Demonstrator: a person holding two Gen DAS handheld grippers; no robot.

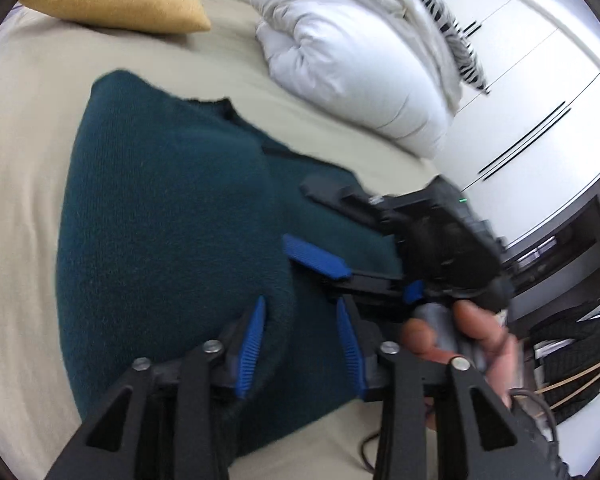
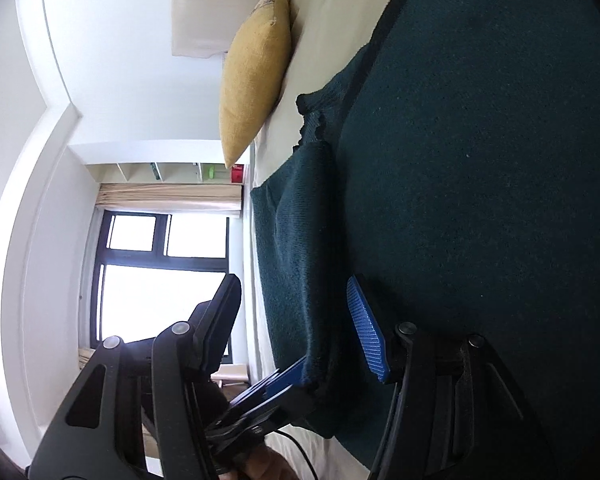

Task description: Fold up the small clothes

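A dark teal knit garment [image 1: 172,216] lies on the beige bed sheet [image 1: 16,208], partly folded over itself. My left gripper [image 1: 300,312] hangs just above its near edge, jaws apart, a fold of knit rising between the blue pads [image 1: 252,340]. My right gripper [image 1: 320,220] reaches in from the right over the garment, blue pad up, jaws apart. In the right wrist view the garment [image 2: 480,160] fills the right side, my right gripper [image 2: 300,300] is open around a folded edge [image 2: 300,260], and the left gripper's blue finger [image 2: 284,376] touches that edge's corner.
A mustard cushion [image 1: 120,0] lies at the far left of the bed and a white duvet [image 1: 352,64] is piled at the far right. White wardrobe doors [image 1: 540,92] stand beyond the bed. A window [image 2: 160,276] shows in the right wrist view.
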